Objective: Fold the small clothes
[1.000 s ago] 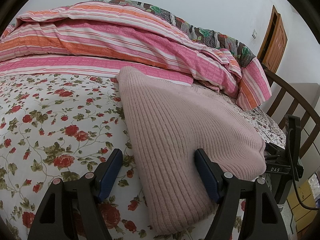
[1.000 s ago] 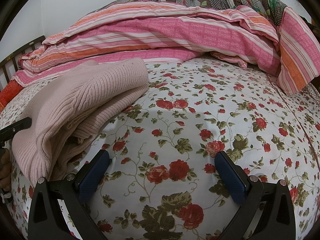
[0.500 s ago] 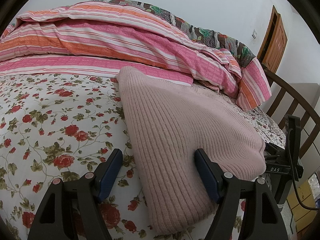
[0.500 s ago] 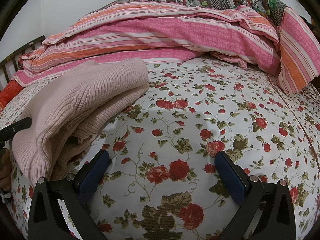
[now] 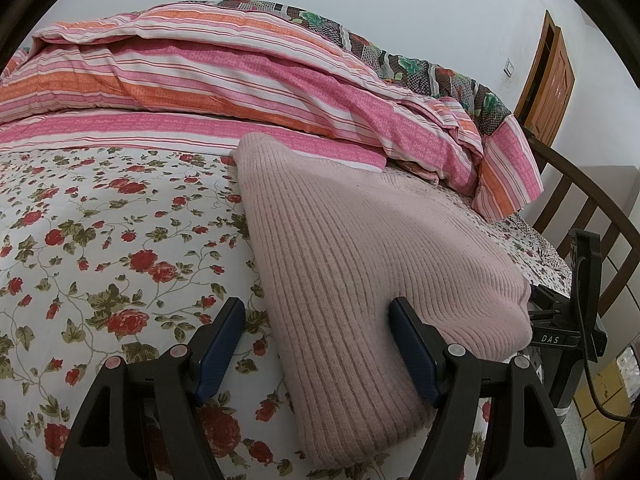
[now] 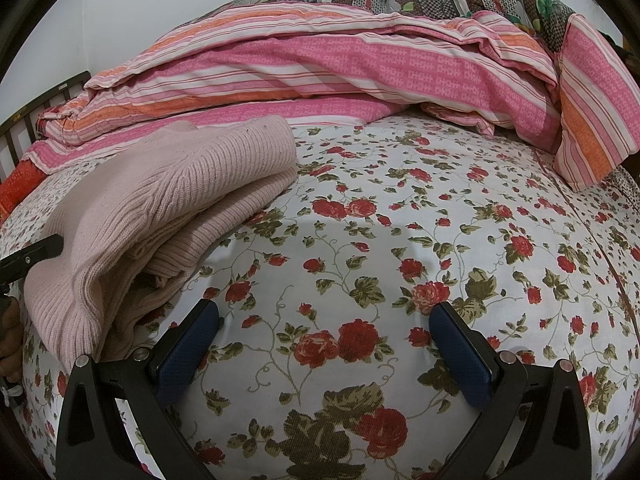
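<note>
In the left wrist view, the flowered bedsheet (image 5: 100, 240) fills the left side, running out of sight under the gripper's black frame at the bottom. The left gripper (image 5: 316, 344) stands open: its left finger hangs over bare sheet, and its right finger (image 5: 412, 352) lies against the top of the folded pink sweater (image 5: 360, 264), pressing a dent into the knit, with nothing pinched between the two. The sweater lies on the sheet, its far corner touching the striped quilt (image 5: 240, 80) heaped along the back; its near edge is partly covered by the gripper frame. Further right, a black stand with a cable (image 5: 580, 312) is half hidden behind the sweater's bulge, and the wooden bed rail (image 5: 592, 216) and a door (image 5: 548, 84) are cut by the dark rim of the lens.

In the right wrist view, a black bar (image 6: 32, 256) and part of a hand (image 6: 10, 336) show at the far left edge, mostly cut off. The sweater (image 6: 160, 216) sits at the left, its folded layers visible from the side, the inner folds lost in shadow. The right gripper (image 6: 324, 332) is open over bare sheet (image 6: 440, 220), holding nothing and well clear of the sweater. The quilt (image 6: 360, 60) runs along the back.

Compared with a second ago, nothing has shifted: both grippers, the sweater and the bedding sit exactly as before.
</note>
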